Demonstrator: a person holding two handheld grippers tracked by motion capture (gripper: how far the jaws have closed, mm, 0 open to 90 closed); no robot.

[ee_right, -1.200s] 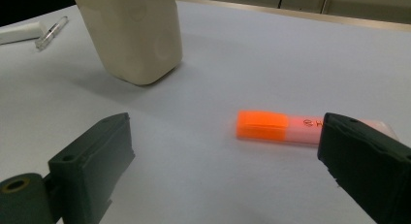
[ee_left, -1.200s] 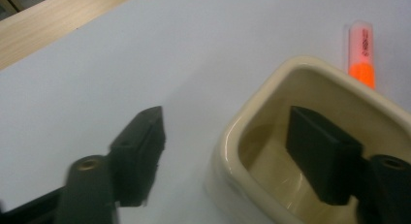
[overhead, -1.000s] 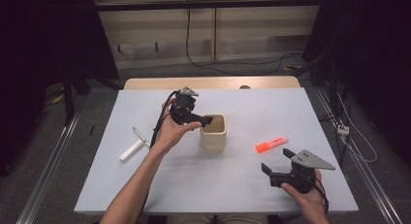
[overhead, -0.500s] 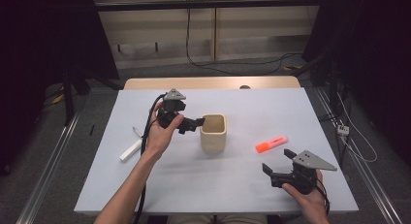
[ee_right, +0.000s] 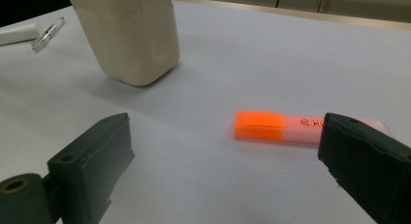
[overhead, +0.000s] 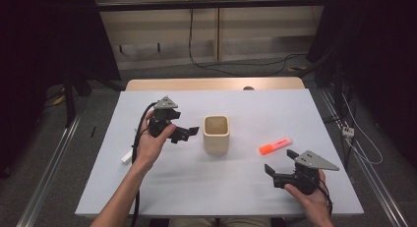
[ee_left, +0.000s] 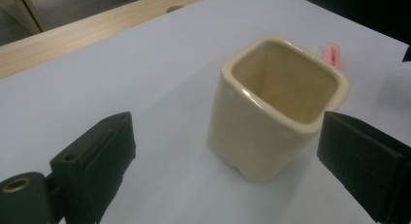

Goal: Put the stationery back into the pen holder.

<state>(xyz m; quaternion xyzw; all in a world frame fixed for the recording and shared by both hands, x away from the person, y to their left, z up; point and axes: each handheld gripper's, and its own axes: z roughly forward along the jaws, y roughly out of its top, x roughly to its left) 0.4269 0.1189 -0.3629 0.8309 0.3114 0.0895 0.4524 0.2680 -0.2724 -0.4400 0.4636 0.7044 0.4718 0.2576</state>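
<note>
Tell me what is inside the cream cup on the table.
The left gripper view looks into the cream cup: bare glazed inner walls, nothing in the part that shows. The near rim covers the bottom, so that stays unseen. The orange highlighter lies outside it on the table.

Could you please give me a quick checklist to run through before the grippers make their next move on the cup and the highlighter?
1. Left gripper open: ok, jaws wide apart.
2. Right gripper open: ok.
3. Cup upright, opening up: ok; it looks empty in the left gripper view.
4. Cup free of the left gripper: ok, a gap shows beside it.
5. Orange highlighter within reach: ok, lying flat just ahead of the right gripper.
6. White pen by the left forearm clear of the path: cannot tell.
</note>
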